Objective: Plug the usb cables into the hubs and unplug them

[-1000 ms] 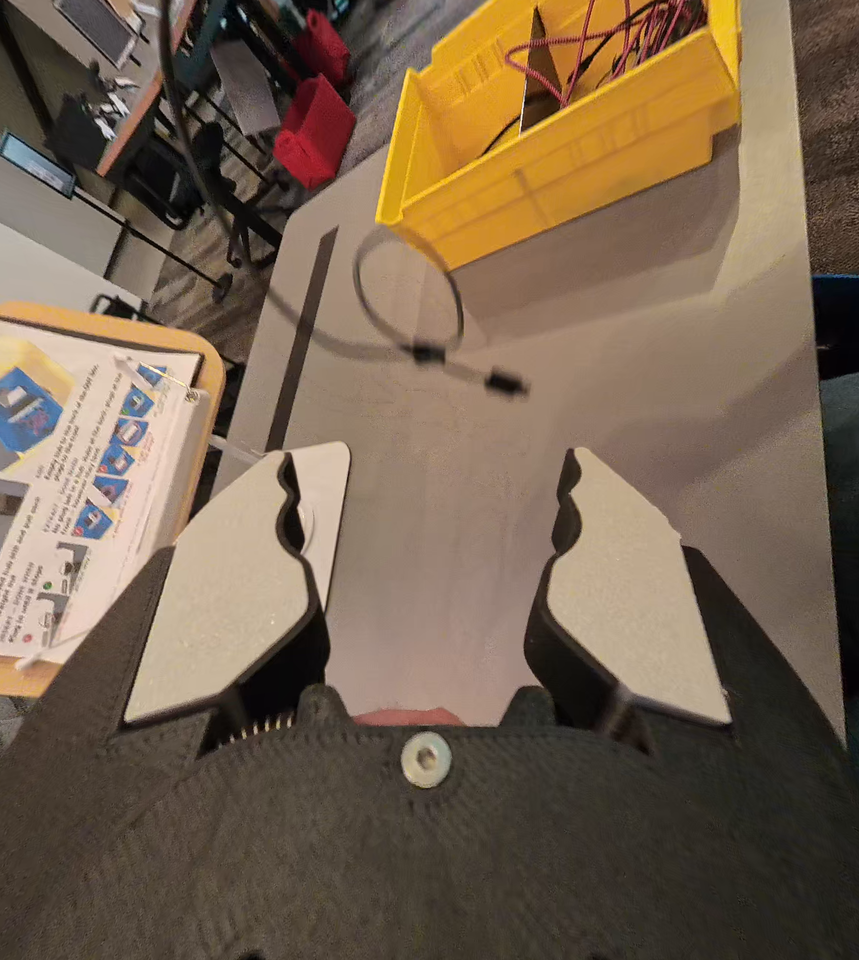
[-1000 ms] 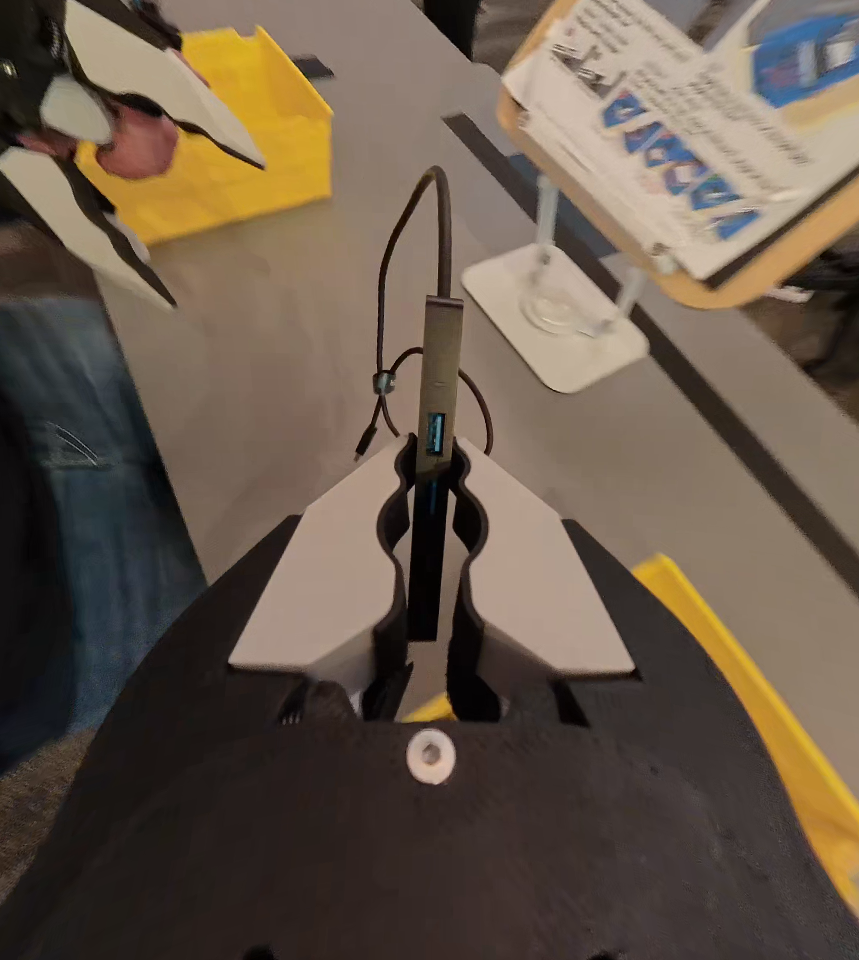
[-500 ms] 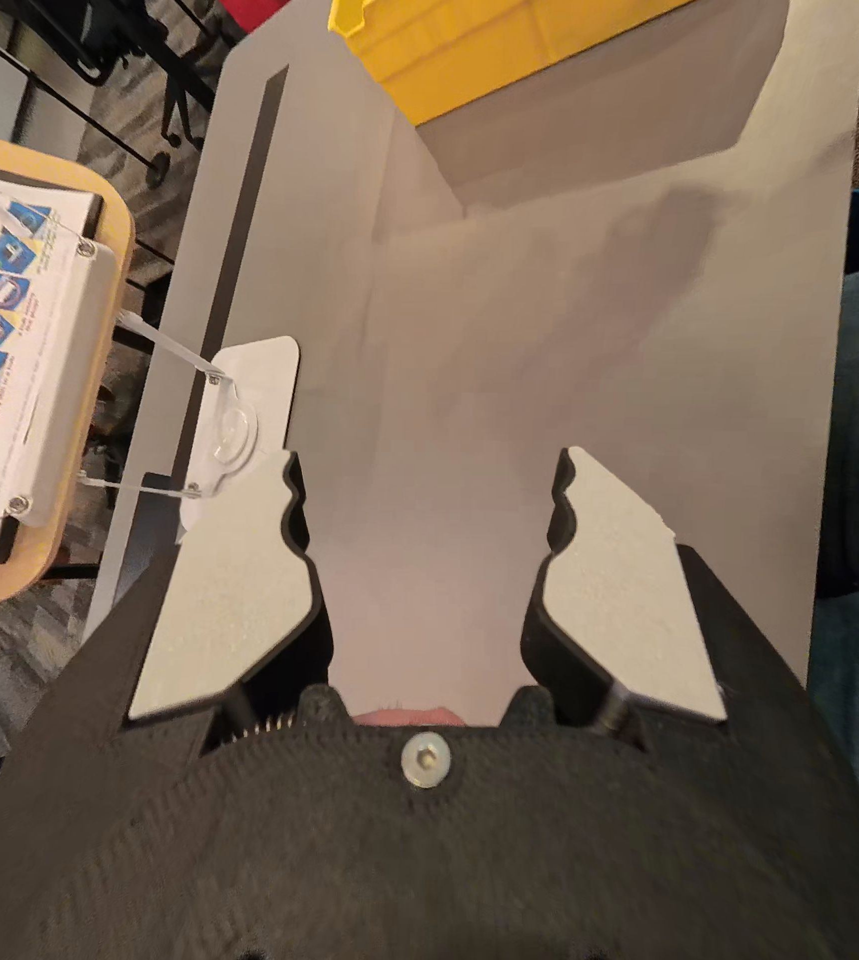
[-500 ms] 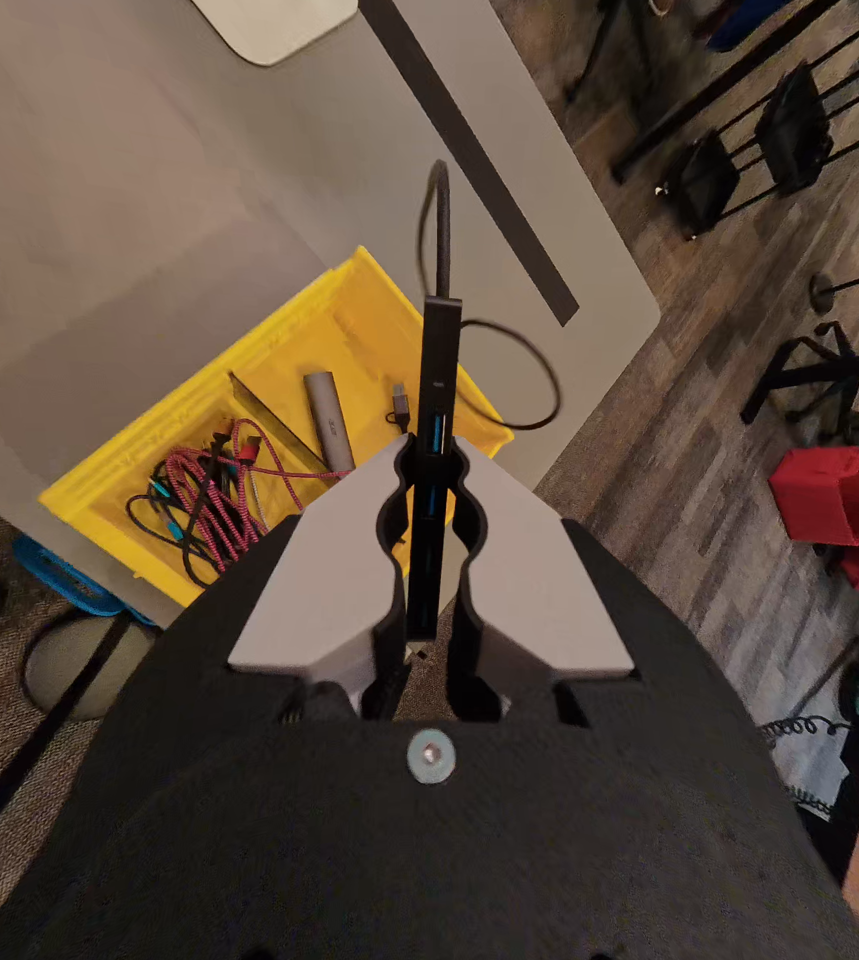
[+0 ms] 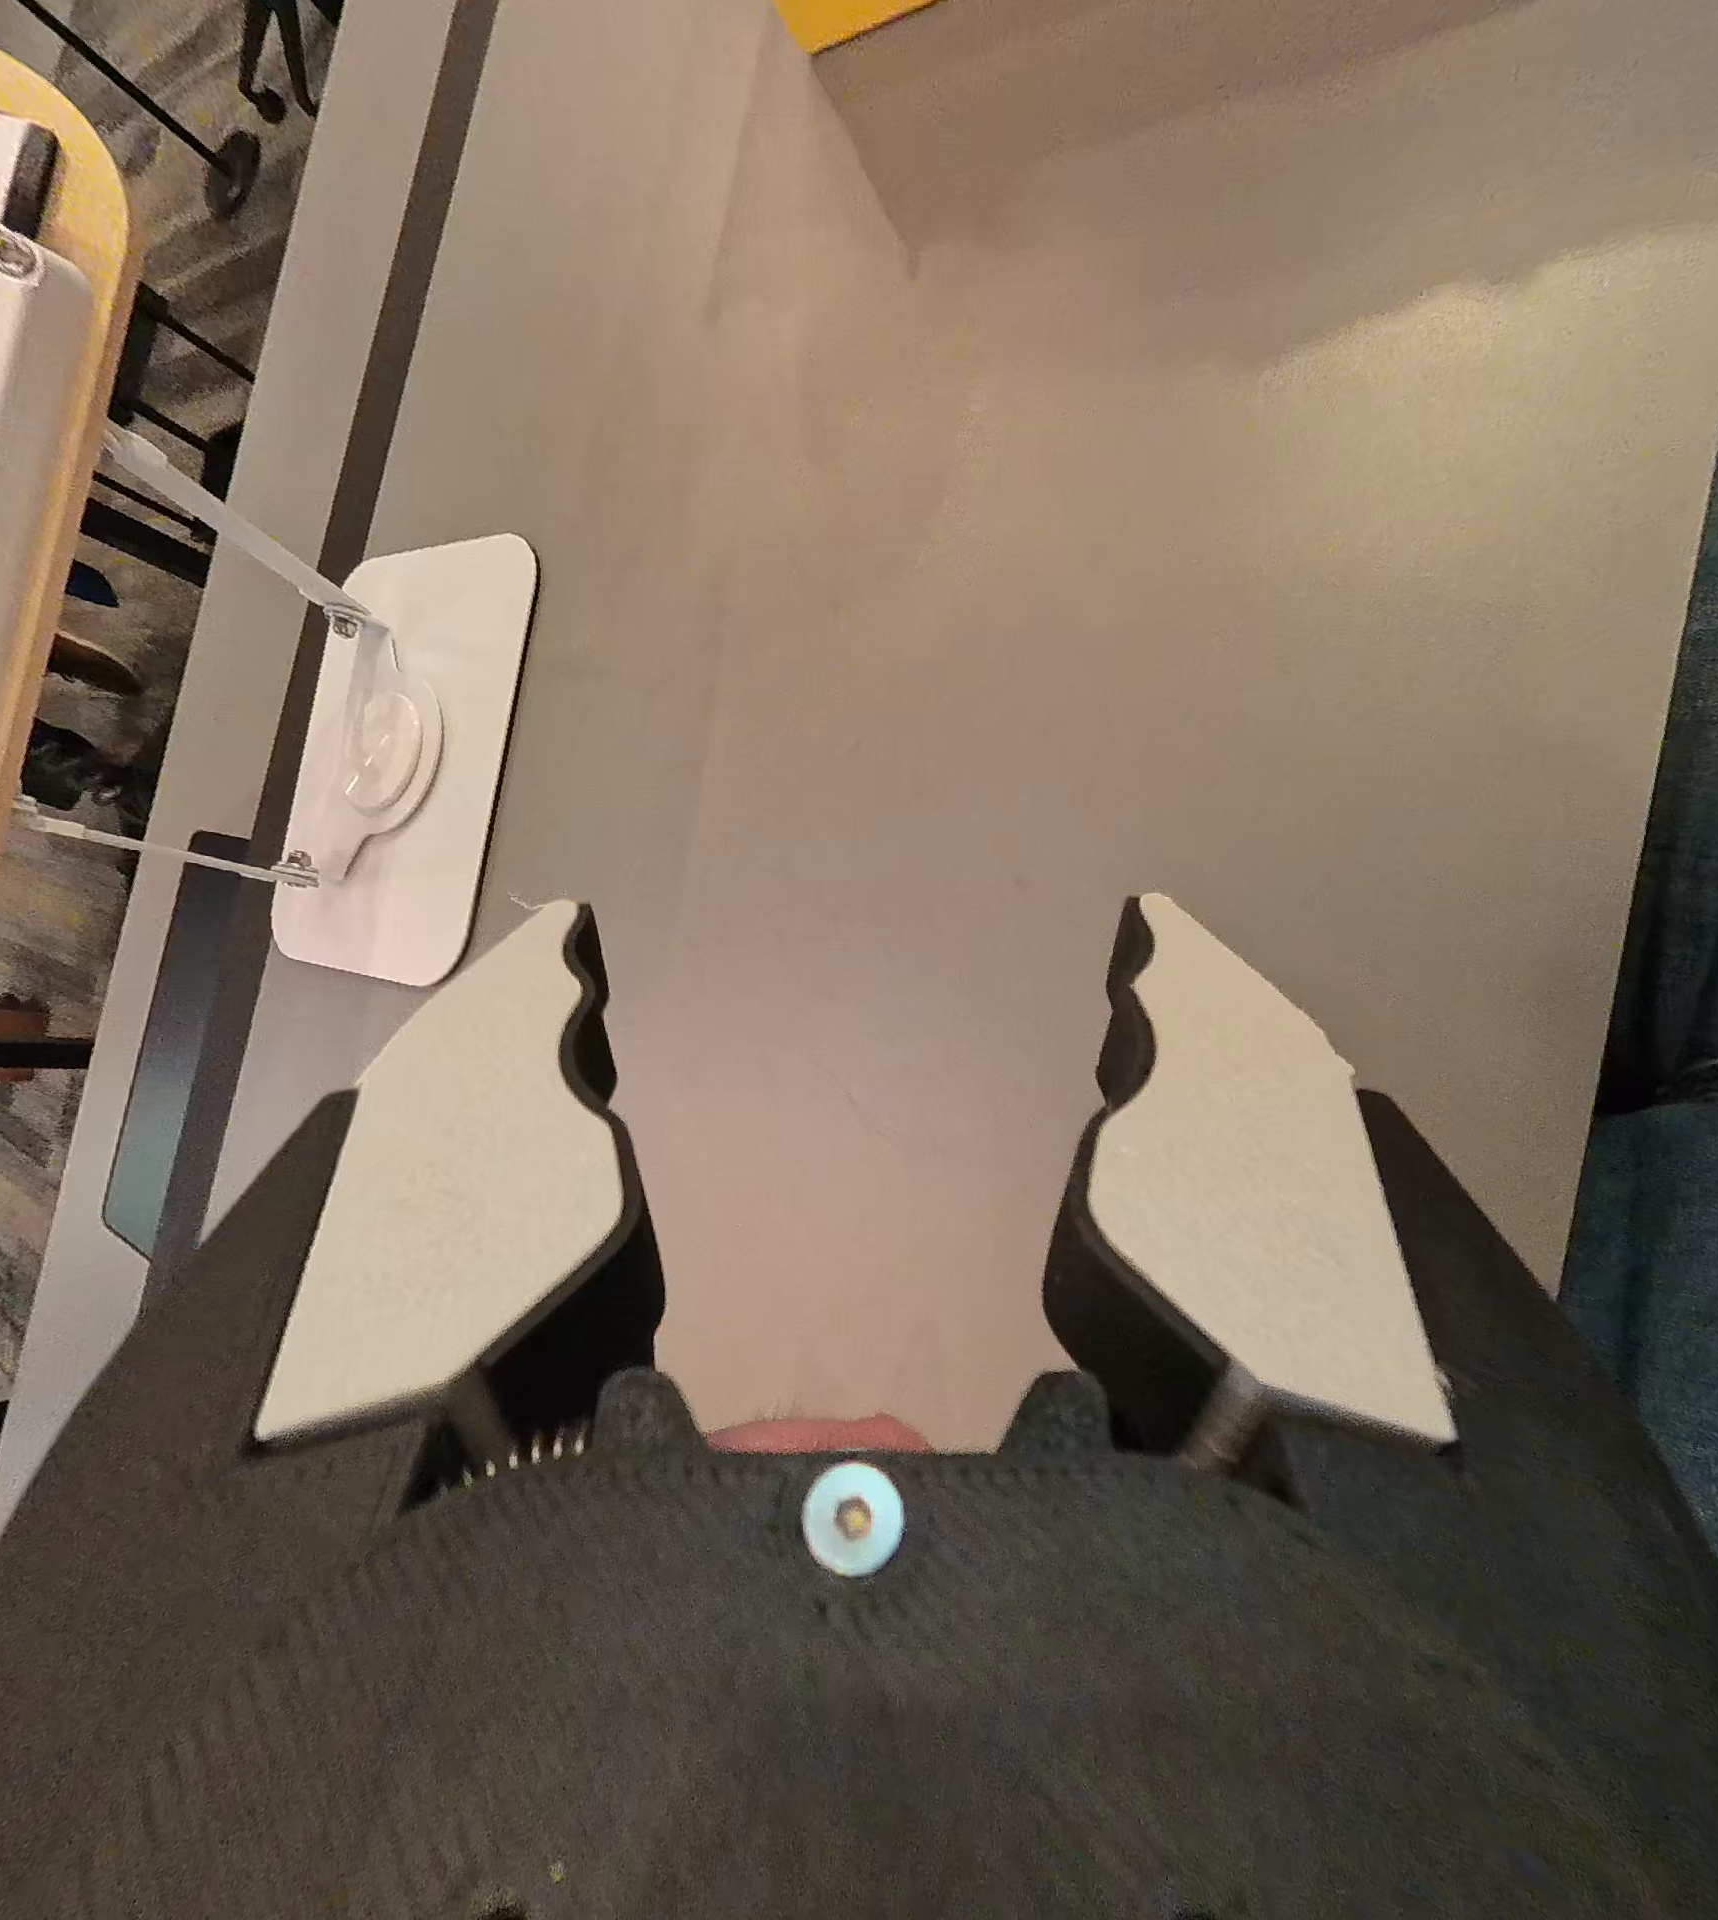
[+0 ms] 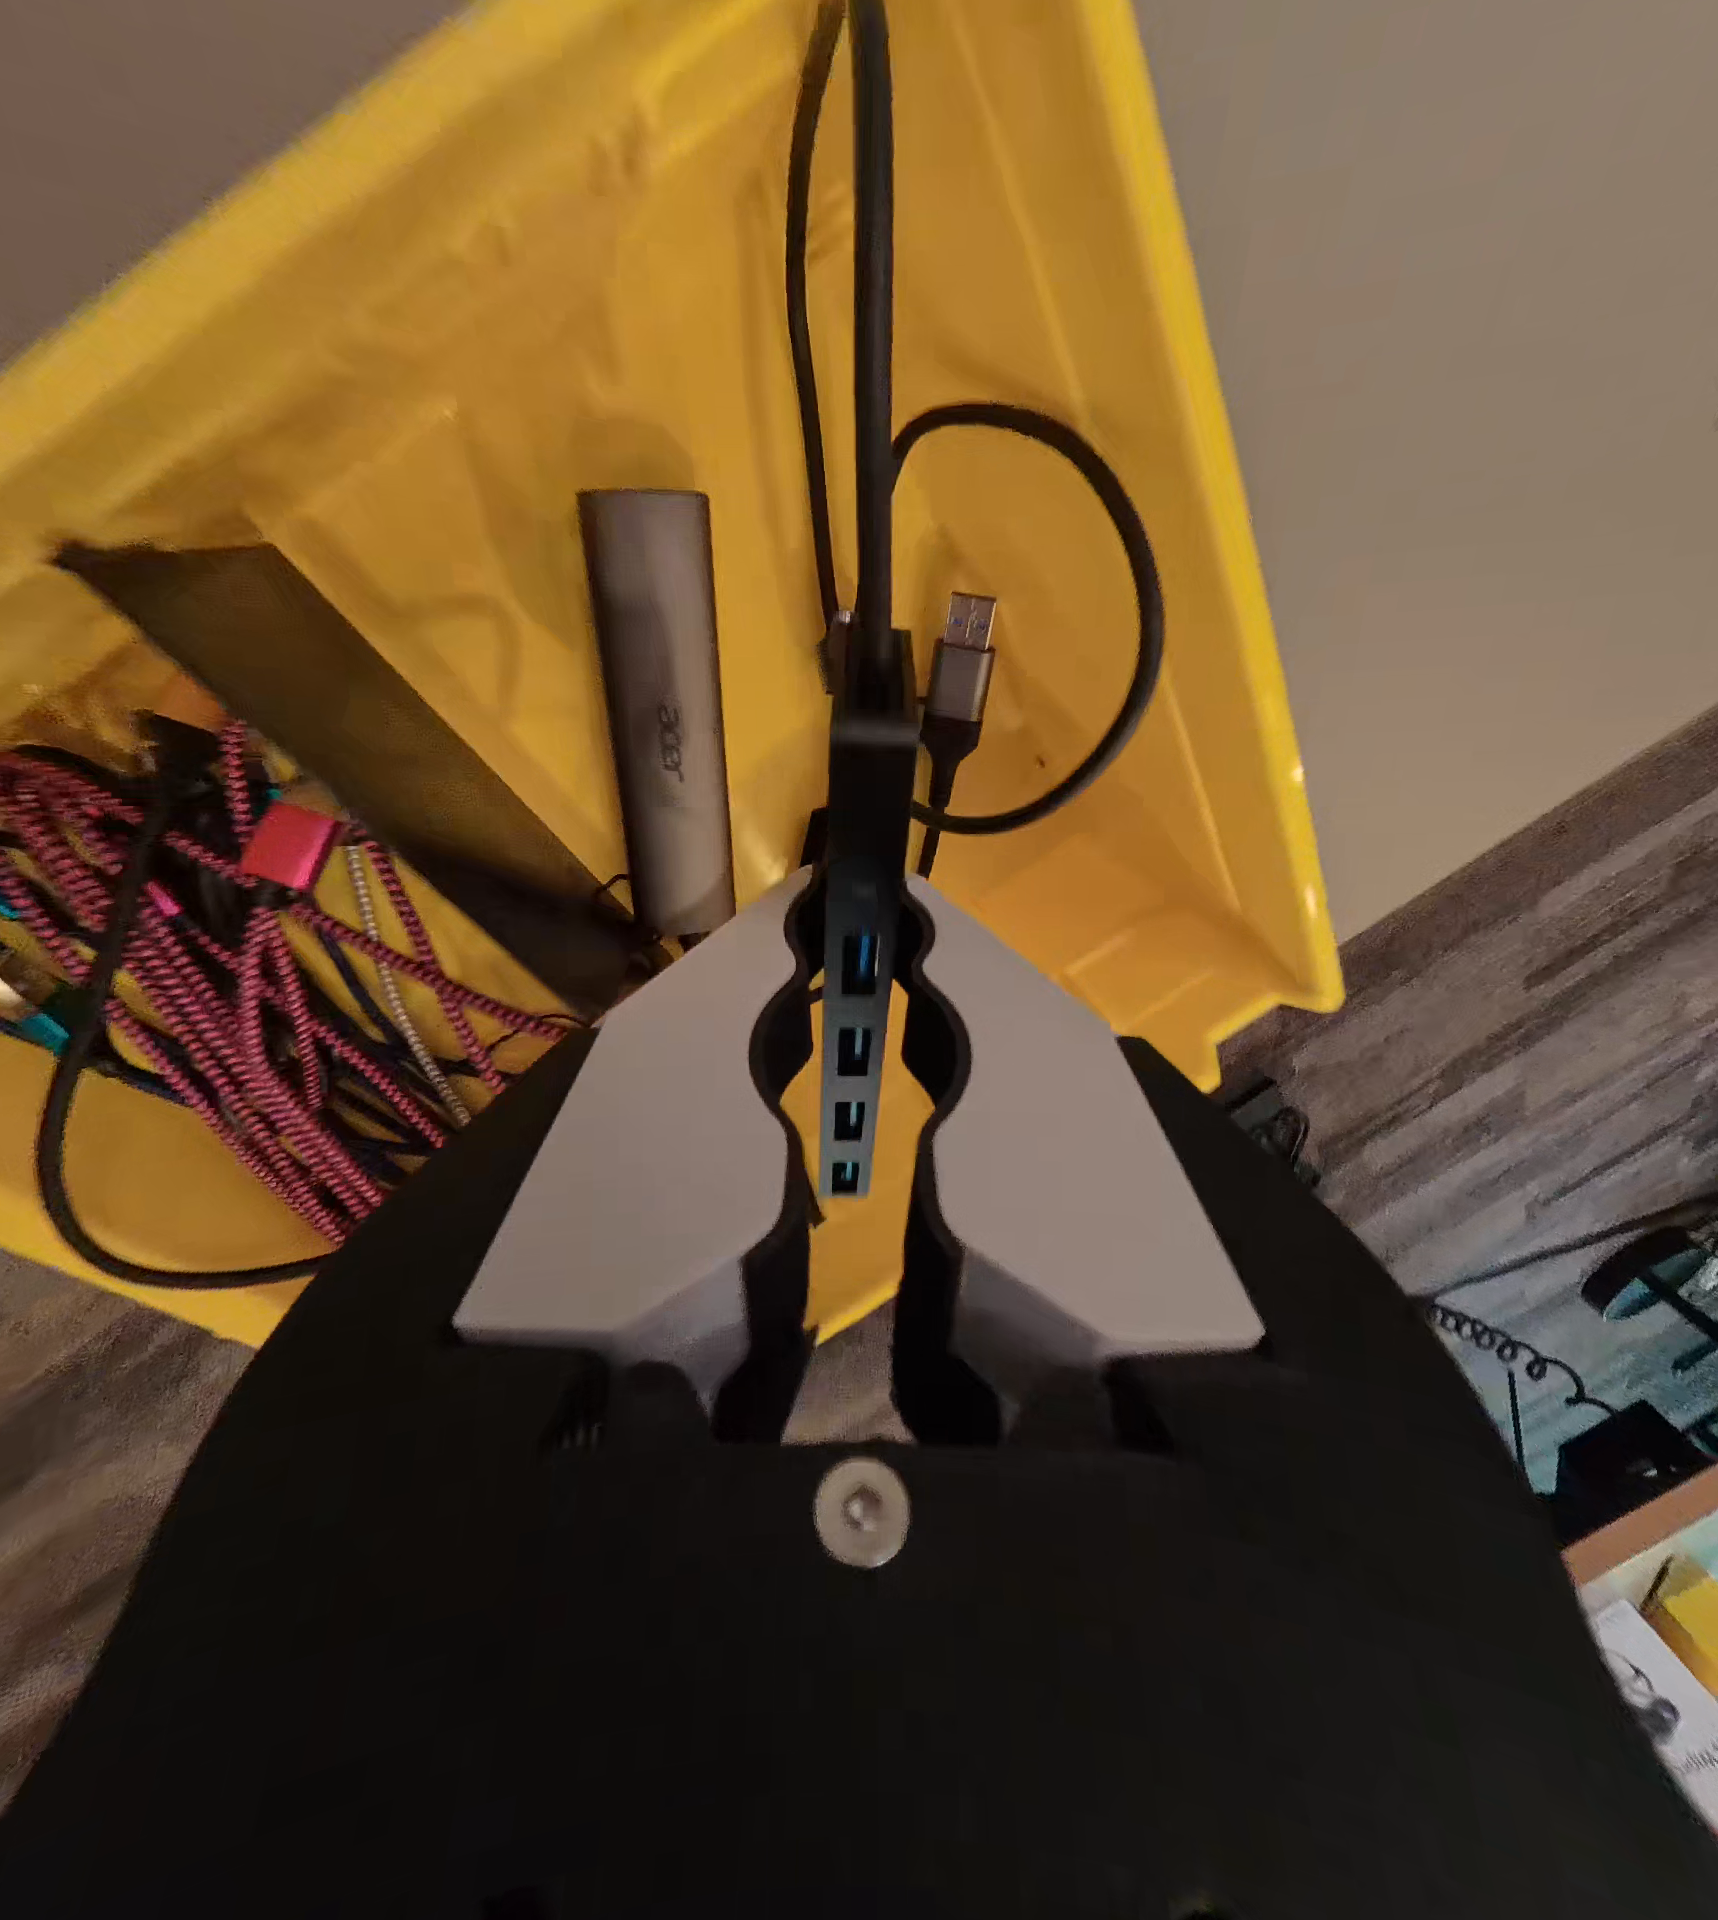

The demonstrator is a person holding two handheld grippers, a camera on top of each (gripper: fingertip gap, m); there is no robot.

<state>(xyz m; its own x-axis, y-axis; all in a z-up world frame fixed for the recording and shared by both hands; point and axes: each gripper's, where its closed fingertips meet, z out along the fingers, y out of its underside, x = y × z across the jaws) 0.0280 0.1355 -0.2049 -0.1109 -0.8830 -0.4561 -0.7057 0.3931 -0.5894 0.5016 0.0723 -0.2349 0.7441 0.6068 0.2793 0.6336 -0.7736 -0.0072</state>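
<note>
Left wrist view: a white stand base [image 5: 408, 769] sits at the left of the grey counter [image 5: 1094, 582], and my left gripper [image 5: 860, 997] hangs over it, spread wide and empty. Right wrist view: red braided cables [image 6: 242, 997] fill the yellow bin's [image 6: 439, 343] left compartment, a grey hub [image 6: 663, 707] lies beside them, and my right gripper [image 6: 860, 914] clamps a black hub [image 6: 853, 1039] above the bin.

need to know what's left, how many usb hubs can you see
2: a black hub clamped in the right gripper, and a grey hub lying in the yellow bin. Cables may hide more.
</note>
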